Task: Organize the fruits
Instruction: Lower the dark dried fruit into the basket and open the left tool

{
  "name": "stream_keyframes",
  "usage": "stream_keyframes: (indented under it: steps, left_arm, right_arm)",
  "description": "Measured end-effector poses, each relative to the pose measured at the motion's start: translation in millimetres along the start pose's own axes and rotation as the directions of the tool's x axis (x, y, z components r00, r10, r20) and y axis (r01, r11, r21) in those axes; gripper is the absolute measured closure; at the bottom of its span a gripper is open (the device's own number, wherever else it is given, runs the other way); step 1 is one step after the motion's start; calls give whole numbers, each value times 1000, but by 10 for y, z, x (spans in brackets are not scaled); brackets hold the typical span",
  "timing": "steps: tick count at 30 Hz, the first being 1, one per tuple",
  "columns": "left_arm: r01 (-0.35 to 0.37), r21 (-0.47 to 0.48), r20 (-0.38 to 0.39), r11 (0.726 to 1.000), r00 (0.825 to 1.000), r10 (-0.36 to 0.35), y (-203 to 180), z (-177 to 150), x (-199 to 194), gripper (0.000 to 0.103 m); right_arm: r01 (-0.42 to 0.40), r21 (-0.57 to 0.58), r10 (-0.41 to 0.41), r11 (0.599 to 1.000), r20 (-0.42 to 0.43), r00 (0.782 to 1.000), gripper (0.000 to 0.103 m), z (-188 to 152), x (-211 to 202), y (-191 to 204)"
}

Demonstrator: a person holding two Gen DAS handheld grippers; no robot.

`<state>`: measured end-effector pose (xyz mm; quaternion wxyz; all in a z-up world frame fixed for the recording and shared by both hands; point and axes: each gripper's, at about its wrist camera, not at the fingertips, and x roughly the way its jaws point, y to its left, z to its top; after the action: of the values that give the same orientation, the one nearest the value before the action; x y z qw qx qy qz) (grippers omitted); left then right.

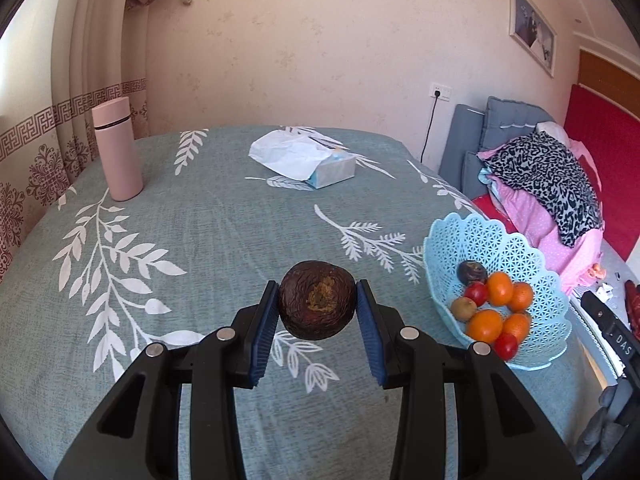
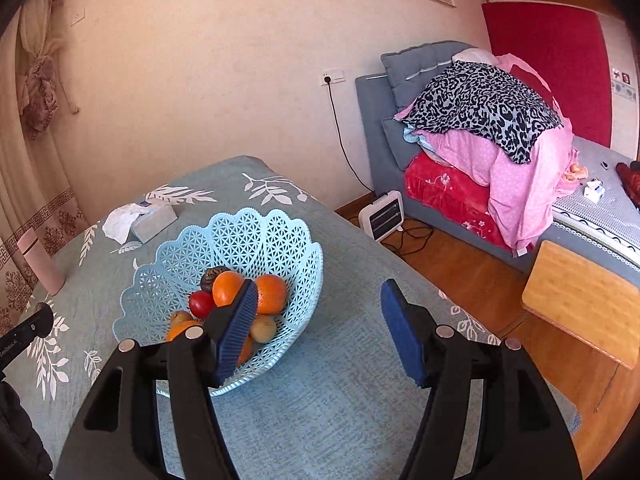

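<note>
My left gripper [image 1: 317,306] is shut on a dark brown wrinkled fruit [image 1: 317,299] and holds it above the teal tablecloth. A light blue lattice basket [image 1: 486,240] stands to its right, holding oranges [image 1: 485,325], red fruits [image 1: 477,293], a kiwi and a dark fruit. In the right wrist view the same basket [image 2: 256,236] sits just left of my right gripper [image 2: 320,304], which is open and empty above the table, near the basket's right rim. Its left finger covers part of the fruit.
A pink flask [image 1: 117,148] stands at the table's far left. A tissue box [image 1: 316,160] lies at the back. The table's right edge drops to a wood floor with a small heater [image 2: 382,216] and a bed with piled bedding [image 2: 480,136].
</note>
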<state>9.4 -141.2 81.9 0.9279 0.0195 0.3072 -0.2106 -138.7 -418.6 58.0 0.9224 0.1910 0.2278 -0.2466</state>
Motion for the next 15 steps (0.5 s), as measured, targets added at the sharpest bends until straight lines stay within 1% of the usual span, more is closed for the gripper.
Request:
stream_keyframes:
  steps: [4, 9, 13, 15]
  left_arm:
    - [48, 37, -20, 998, 999, -48, -314, 64, 71, 64]
    - [90, 77, -43, 993, 995, -87, -637, 107, 177, 64]
    - [122, 128, -59, 984, 992, -115, -871, 116, 270, 64]
    - [141, 136, -66, 981, 989, -133, -954, 119, 313, 64]
  right_arm:
    - [-29, 17, 29, 999, -18, 999, 34, -59, 46, -61]
    - [-54, 36, 55, 998, -35, 998, 33, -96, 78, -121]
    - [-60, 54, 62, 997, -32, 998, 30, -129, 90, -139]
    - [-64, 51, 65, 997, -25, 998, 30, -135, 79, -132]
